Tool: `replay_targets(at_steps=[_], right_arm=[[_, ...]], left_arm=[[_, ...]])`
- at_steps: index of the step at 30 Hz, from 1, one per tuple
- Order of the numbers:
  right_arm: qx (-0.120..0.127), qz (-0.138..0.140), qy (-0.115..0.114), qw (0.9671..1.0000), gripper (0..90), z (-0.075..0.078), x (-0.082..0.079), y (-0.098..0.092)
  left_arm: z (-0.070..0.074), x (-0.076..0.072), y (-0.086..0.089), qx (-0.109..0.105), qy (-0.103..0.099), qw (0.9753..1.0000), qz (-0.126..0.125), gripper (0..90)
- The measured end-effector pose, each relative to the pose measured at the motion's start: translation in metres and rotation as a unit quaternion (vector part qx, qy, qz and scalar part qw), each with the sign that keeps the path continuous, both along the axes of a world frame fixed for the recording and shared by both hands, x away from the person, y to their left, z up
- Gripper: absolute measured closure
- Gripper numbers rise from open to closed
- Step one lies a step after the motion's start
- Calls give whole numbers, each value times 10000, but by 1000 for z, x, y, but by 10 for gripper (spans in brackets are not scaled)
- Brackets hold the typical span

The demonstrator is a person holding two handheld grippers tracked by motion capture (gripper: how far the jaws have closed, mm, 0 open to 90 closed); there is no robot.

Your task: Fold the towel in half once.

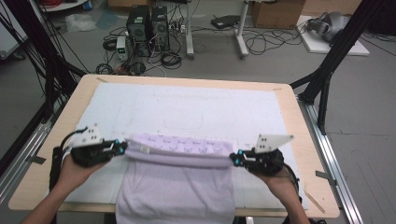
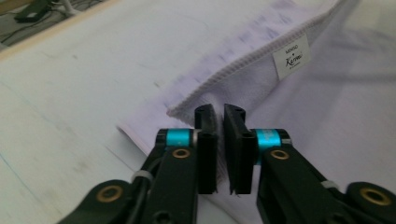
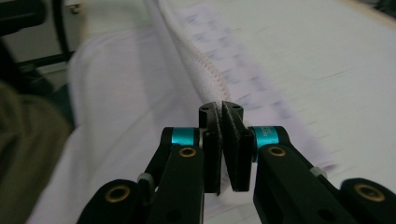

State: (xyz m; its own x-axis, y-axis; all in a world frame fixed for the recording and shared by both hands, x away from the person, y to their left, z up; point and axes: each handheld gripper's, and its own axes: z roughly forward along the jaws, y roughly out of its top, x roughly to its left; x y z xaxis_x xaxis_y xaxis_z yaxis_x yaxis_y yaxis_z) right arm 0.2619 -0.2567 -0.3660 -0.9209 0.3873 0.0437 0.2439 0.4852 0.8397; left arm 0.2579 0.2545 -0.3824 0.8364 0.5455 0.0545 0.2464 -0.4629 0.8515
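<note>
**Both grippers pinch the towel's corners over a white-covered table**

The left gripper (image 1: 122,146) is clamped on one corner of the lilac towel (image 1: 177,186), the right gripper (image 1: 235,159) is clamped on the opposite corner, and the cloth stretches between them and hangs over the near table edge. A white label (image 2: 291,56) sits on the hem just beyond the left jaws. Under both lies a white sheet (image 1: 196,105) on the wooden table (image 1: 306,154). Beyond it, computer towers (image 1: 148,27) and tangled cables (image 1: 264,39) sit on the grey floor.
</note>
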Motion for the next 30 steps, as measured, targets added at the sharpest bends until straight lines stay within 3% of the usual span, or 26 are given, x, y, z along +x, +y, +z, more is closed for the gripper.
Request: replay_targets(at_steps=[2,4,7,13,19,22,24,26,30], right_arm=[[48,205,128,9997,792,-5,-16,-1],[129,280,213,9993,738,-6,-24,-3],[142,224,161,9995,697,-5,-20,-4],[-102,-85,160,9998,629,-13,19,3],[-268,-555,157,9980,571,-30,64,4],[-325,-649,182,9972,540,-39,79,6],[-444,-771,216,9958,523,-47,88,7],[-563,-893,290,9940,492,-56,97,6],[-544,-1018,490,9921,472,-69,109,3]], left_arm=[[-6,-17,3,33,43,9999,-109,750],[-8,-25,4,95,67,9999,-95,674],[-8,-21,3,170,41,9998,-87,615],[-12,14,-1,134,128,9998,113,569],[-29,60,-10,222,273,9981,502,565],[-39,80,-14,157,330,9964,771,552],[-46,92,-15,225,377,9938,1018,524],[-53,101,-16,239,502,9923,1103,510],[-62,112,-16,272,820,9891,1191,457]])
